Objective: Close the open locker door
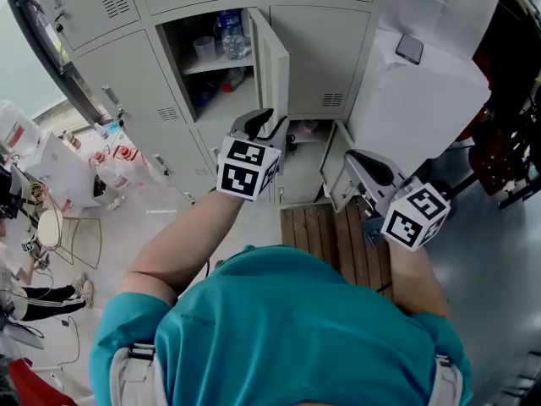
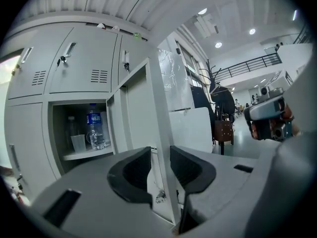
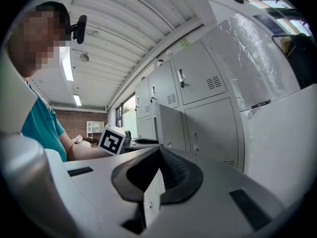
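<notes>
The left gripper [image 2: 160, 151] gapes wide, astride the open locker door [image 2: 138, 113] at its free edge. Below that door, the right gripper [image 3: 159, 151] pinches the lower locker door [image 3: 150, 202].

Place: locker area | cues: grey steel lockers [image 1: 317, 49], mezzanine railing [image 2: 247, 66]

Left claw [image 2: 161, 157]: raised forward on bare left forearm [image 1: 182, 235], jaws apart, door edge [image 2: 159, 133] between, unclamped.
Right claw [image 3: 158, 155]: lower, right forearm [image 1: 414, 277] extended, jaws closed on thin panel edge [image 3: 148, 197].
</notes>
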Motion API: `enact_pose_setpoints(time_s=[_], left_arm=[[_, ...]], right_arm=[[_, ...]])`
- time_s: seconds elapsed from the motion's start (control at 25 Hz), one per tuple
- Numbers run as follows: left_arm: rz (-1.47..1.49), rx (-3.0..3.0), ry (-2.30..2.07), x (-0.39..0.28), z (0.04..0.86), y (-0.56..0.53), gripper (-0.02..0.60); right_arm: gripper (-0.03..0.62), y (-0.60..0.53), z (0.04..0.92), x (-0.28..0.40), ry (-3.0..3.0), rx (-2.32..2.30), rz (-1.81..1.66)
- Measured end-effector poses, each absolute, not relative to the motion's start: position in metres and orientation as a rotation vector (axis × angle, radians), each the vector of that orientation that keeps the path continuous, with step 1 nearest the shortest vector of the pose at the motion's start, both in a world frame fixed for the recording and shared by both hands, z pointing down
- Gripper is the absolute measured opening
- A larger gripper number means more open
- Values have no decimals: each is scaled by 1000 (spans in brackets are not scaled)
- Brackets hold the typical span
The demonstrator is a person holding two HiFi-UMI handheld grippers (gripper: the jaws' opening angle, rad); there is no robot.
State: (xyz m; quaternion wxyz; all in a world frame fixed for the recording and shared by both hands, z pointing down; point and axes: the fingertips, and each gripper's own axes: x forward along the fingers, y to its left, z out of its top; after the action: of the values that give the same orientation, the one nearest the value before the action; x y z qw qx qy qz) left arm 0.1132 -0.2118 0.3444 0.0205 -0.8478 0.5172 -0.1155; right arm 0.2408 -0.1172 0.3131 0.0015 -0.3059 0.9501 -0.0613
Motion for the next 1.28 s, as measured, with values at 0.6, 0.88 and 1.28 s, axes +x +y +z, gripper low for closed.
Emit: enact_pose_setpoints(time_s=[0.6,0.88,1.28], left_arm=[[-358,-2501,1715,22,343,-190,123],[-336,-2509,1716,-21,342,-192,121],[-300,-2525,1720,-97,345,-221,109]], right_arm=[[2,-140,316,184,3062,-820,-170],[2,-155,314,143,3076,-821,-161],[2,-185,312,80,3081,-909,-161]])
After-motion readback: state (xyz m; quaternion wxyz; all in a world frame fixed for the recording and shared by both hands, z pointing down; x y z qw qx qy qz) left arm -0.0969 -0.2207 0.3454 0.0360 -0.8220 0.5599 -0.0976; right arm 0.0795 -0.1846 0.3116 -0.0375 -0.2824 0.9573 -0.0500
